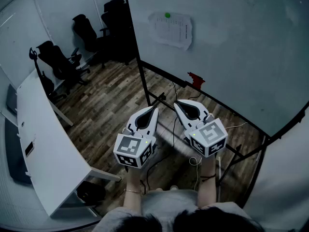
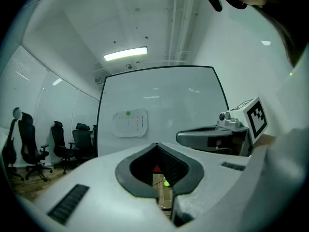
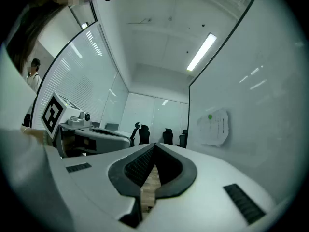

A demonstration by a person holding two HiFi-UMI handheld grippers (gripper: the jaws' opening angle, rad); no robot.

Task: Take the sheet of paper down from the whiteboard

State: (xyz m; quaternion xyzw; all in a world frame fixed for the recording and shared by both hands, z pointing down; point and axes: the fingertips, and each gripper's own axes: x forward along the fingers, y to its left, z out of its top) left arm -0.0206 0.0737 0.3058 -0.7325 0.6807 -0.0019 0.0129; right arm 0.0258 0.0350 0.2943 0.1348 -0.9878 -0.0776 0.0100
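Upper centre of the head view: crumpled white printed sheet of paper, pinned under a small round green magnet on the large white whiteboard. Lower centre: white plastic left gripper and right gripper, side by side, both clenched shut on nothing, well apart from the sheet.

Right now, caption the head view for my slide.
Shut and empty, the left claw and right claw face a whiteboard bearing a sheet of paper topped by a green dot.
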